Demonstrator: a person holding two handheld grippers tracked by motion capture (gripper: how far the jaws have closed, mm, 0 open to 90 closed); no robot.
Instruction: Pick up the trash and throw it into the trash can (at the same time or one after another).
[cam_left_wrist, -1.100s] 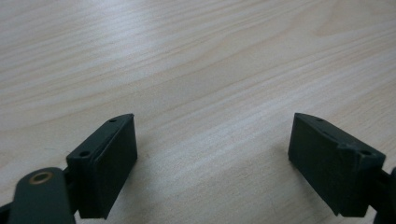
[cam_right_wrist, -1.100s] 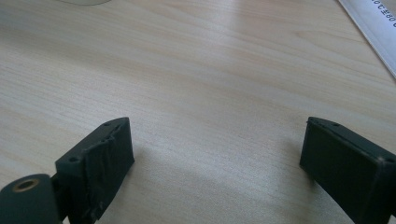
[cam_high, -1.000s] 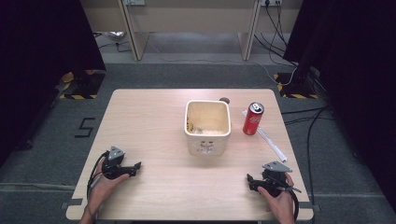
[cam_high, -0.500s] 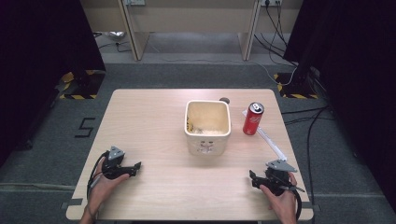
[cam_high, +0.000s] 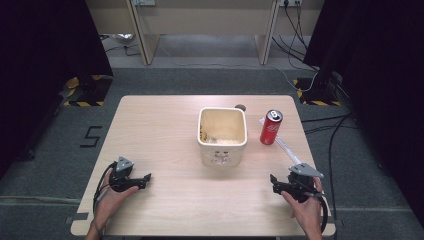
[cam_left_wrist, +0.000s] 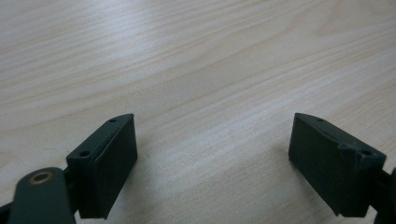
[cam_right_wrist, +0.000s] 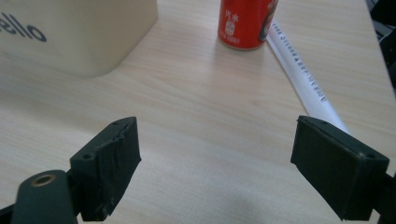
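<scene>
your left hand-held gripper (cam_high: 141, 179) rests at the bench's (cam_high: 165, 125) 7 o'clock, jaws apart, empty. your right hand-held gripper (cam_high: 276, 182) sits at 5 o'clock, jaws apart; the red can (cam_high: 270, 127) stands at its 12 o'clock, beside the cream tub (cam_high: 222, 137).

A red can (cam_high: 270, 127) stands beside a cream bin (cam_high: 222, 136) on the pale wood-grain table (cam_high: 160, 125).
</scene>
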